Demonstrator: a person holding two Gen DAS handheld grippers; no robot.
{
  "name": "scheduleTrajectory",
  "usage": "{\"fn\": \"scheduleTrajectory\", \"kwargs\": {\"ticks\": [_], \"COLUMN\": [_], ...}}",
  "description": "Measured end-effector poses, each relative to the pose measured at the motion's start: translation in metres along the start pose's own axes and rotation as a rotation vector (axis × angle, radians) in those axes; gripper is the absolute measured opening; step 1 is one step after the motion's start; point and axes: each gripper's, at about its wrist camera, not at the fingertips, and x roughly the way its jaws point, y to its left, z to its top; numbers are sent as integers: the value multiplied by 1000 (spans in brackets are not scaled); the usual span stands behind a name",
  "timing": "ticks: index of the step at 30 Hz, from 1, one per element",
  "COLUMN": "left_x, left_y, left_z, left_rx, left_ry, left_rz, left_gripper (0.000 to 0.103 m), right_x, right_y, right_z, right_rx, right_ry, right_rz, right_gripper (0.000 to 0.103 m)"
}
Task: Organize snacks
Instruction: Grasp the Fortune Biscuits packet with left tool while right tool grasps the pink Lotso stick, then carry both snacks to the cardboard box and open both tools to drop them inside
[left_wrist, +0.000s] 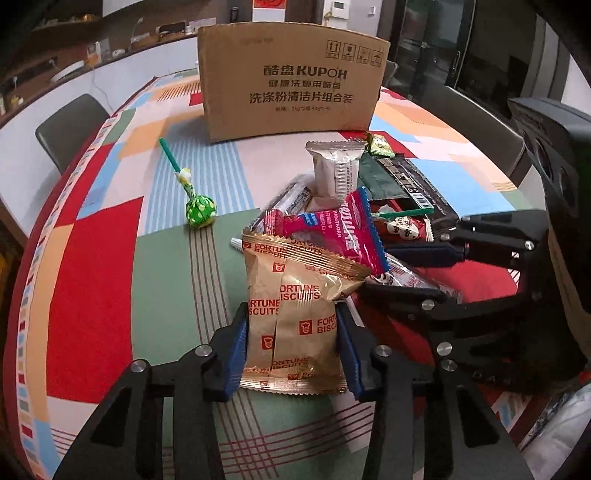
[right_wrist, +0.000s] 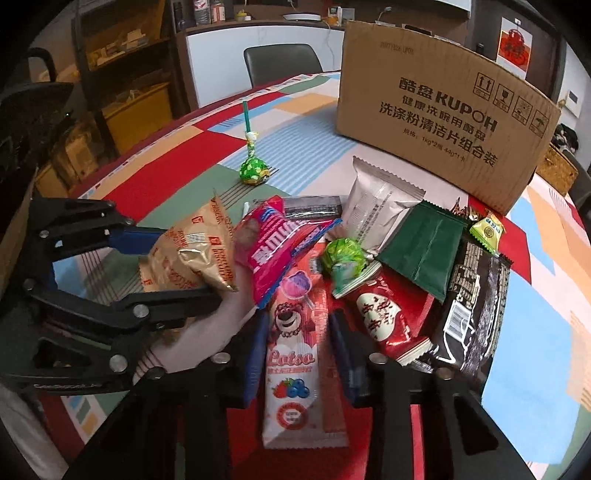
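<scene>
A gold Fortune Biscuits packet (left_wrist: 295, 314) stands at the near left edge of a snack pile, crumpled in the right wrist view (right_wrist: 184, 258). My left gripper (left_wrist: 291, 314) (right_wrist: 188, 267) is shut on it, a blue pad pressing each side. A pink Lotso packet (right_wrist: 291, 354) lies lengthwise on the cloth with my right gripper (right_wrist: 298, 325) (left_wrist: 380, 271) shut on it. The pile also holds a magenta packet (right_wrist: 273, 243), a silver packet (right_wrist: 376, 206), a dark green packet (right_wrist: 424, 247), a red packet (right_wrist: 388, 317) and a black packet (right_wrist: 472, 302).
A brown cardboard box (left_wrist: 291, 85) (right_wrist: 443, 122) stands behind the pile on the patchwork tablecloth (left_wrist: 92, 258). A green lollipop (left_wrist: 201, 212) (right_wrist: 253, 170) lies alone to the left. Another wrapped green lollipop (right_wrist: 340, 254) rests on the pile. A grey chair (left_wrist: 70, 125) stands at the table's far left side.
</scene>
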Motion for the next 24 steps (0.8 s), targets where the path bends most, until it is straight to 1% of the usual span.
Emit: {"fn": "scheduleTrajectory", "kwargs": {"ticks": [4, 7, 13, 24], "left_x": [-5, -10, -31, -69], "left_y": [0, -2, -10, -26], "left_z": [-4, -6, -7, 8], "left_rx": [-32, -54, -57, -44], "left_ry": [11, 11, -33, -134], "left_rz": [-6, -7, 17, 49], "left_gripper": [41, 40, 40, 40], "right_x": [-4, -9, -27, -82], "right_y": [3, 3, 5, 6], "right_z": [-4, -8, -16, -17], "right_rx": [16, 46, 78, 99], "right_ry": [4, 12, -4, -120], "right_rz": [8, 23, 18, -31], "right_gripper": [29, 27, 27, 27]}}
